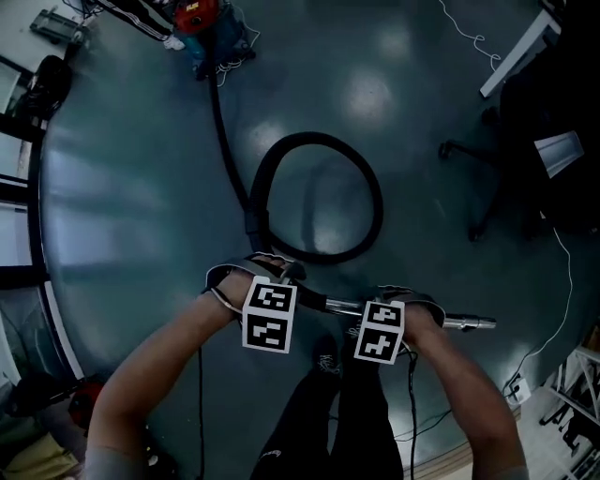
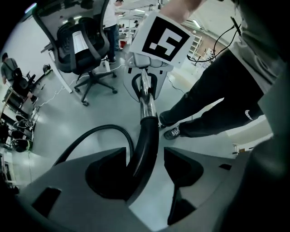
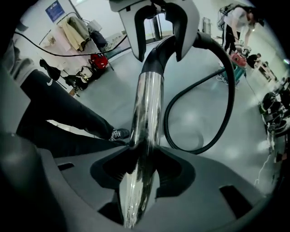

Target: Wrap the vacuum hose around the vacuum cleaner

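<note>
Low before the person's legs the metal tube [image 3: 147, 108] lies crosswise, the right tongs [image 3: 145, 156] clamped on it. The left tongs [image 2: 145, 154] stand apart around the hose [image 1: 370, 202] cuff. The hose loops over the glossy floor [image 1: 141, 187] to the vacuum cleaner [image 1: 199, 21], well ahead and probably nearer the left hand. An office chair [image 2: 84, 45] stands nearby.

A mirror-bright chrome metal wand [image 3: 147, 108] meets the smooth, semi-gloss black plastic of the vacuum hose [image 1: 375, 202], above a polished grey floor [image 1: 141, 187] glossy enough to reflect bright patches of light; the body of the right gripper [image 3: 143, 153] looks smooth, matt grey plastic
</note>
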`<state>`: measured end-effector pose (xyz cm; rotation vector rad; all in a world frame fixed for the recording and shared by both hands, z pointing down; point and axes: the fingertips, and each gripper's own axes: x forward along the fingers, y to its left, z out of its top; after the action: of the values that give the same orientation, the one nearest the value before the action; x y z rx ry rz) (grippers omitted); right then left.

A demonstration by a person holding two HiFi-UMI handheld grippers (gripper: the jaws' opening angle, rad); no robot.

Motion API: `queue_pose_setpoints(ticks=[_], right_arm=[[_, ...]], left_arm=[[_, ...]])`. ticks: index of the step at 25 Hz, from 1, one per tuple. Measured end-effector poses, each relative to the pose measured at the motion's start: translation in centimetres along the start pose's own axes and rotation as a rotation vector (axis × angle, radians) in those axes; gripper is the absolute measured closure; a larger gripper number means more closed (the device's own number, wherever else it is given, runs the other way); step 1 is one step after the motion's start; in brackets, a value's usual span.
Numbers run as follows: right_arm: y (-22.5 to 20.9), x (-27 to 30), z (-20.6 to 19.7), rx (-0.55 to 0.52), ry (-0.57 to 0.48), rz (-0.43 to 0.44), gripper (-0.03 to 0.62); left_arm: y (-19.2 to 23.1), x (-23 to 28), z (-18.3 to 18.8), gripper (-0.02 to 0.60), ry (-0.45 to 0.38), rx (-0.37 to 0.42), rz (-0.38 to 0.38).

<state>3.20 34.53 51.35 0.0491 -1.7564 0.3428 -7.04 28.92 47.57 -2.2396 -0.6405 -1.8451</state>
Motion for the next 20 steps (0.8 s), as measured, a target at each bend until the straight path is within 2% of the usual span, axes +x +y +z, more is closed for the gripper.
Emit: queue_pose_setpoints(ticks=[6,11,15,18,20], right_arm=[[-4.3,-1.0,-2.0,-0.143,0.089,0.0,0.424],[-7.6,-1.4,-3.0,-0.202,0.072,0.018,0.424],[-8.5,-1.5,-0.8,-0.221,0.025,0.05,0.425],[-9.3,-1.8,1.3,-0.21,-0.019,0.079,0.425],[-9.7,-2.0,3.4,-0.21,-0.042,0.091,0.425]], left_arm=[[2.1,0.4,1.1,0.319,-0.077,-0.113,-0.041],[4.5,2.5,1.8,0.319,-0.013,-0.133,-0.062],[5.2,2.8,0.4,0.319,-0.044,-0.249,-0.087],[6.0,3.1,-1.0,0.321,-0.056,-0.268,-0.06],[6.2,3.3,-1.3,0.321,-0.104,-0.281,-0.06]])
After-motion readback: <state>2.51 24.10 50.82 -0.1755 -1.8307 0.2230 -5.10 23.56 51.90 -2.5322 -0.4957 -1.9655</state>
